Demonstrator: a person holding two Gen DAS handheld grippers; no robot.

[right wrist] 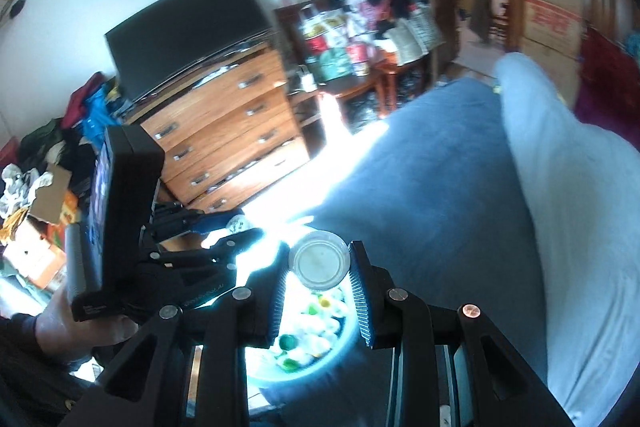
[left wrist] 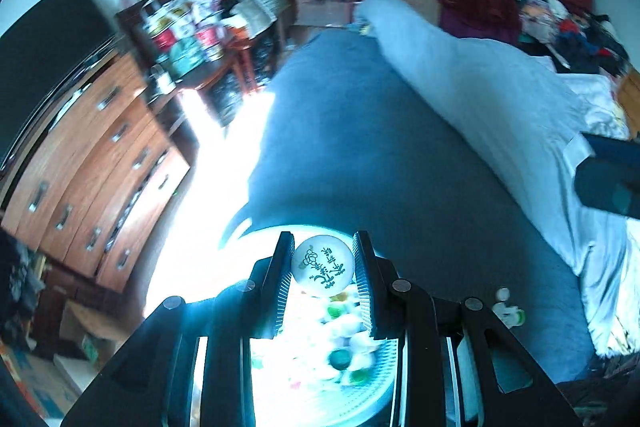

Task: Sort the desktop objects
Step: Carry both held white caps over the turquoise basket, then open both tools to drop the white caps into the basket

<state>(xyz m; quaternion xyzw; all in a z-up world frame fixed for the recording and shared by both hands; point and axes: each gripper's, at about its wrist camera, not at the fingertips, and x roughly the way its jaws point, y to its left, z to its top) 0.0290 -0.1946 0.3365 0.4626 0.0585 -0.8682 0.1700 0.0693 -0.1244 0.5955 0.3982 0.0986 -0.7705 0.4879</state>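
My left gripper (left wrist: 322, 259) is shut on a round white lid with green lettering (left wrist: 322, 265), held above a pale round basin (left wrist: 372, 387) full of small white and green items. My right gripper (right wrist: 318, 263) is shut on a small round white container (right wrist: 319, 259), seen end-on, above the same basin (right wrist: 344, 343). The left gripper's body (right wrist: 120, 223) and the hand holding it show at the left of the right wrist view. A small white bottle with a green band (left wrist: 509, 313) lies on the blue bedspread (left wrist: 400, 155) to the right of the basin.
A rolled pale grey blanket (left wrist: 500, 99) lies along the bed's right side. A wooden chest of drawers (left wrist: 92, 179) with a black TV (right wrist: 188, 31) stands to the left, and a cluttered side table (left wrist: 192, 43) beyond it. Sunlight glares on the bed's left edge.
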